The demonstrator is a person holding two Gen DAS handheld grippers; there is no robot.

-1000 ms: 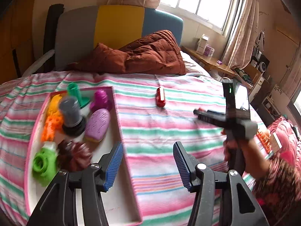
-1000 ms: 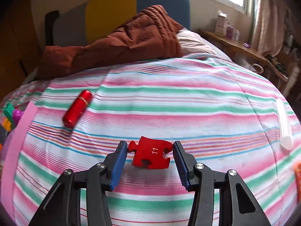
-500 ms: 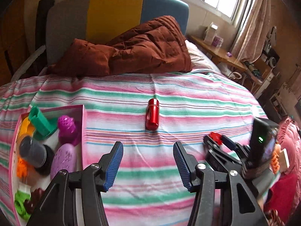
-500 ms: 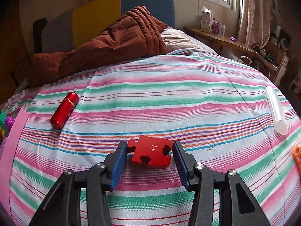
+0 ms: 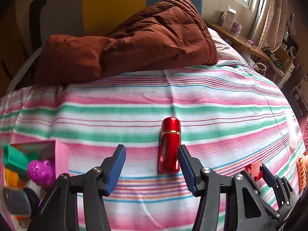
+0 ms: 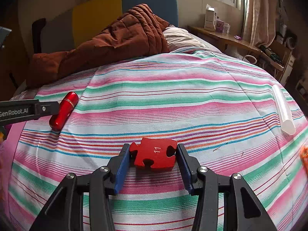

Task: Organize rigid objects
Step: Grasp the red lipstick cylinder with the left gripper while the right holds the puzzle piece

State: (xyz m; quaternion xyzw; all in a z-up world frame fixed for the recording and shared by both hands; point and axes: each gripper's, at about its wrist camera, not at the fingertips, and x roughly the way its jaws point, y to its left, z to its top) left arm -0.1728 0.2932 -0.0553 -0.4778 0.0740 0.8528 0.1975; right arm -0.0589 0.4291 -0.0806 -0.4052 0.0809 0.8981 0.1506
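Observation:
A shiny red cylinder (image 5: 169, 148) lies on the striped bedspread between the fingers of my open left gripper (image 5: 151, 154), close to the right finger; neither pad visibly presses it. My right gripper (image 6: 153, 150) is shut on a red jigsaw piece (image 6: 154, 154) marked 11, just above the bedspread. The left wrist view shows that piece (image 5: 254, 171) at the lower right. In the right wrist view the cylinder (image 6: 64, 111) lies at the far left, with one of the left gripper's fingers (image 6: 46, 108) beside it. The pink tray (image 5: 61, 150) at the left holds several plastic toys.
A translucent white tube (image 6: 283, 109) lies on the bed at the right, with an orange piece (image 6: 305, 157) nearer the edge. A brown quilt (image 5: 134, 44) is piled at the head of the bed. A wooden shelf (image 6: 227, 38) stands beyond the right side.
My left gripper has swung right from over the tray and come down around the red cylinder. The right gripper has stayed put with the jigsaw piece.

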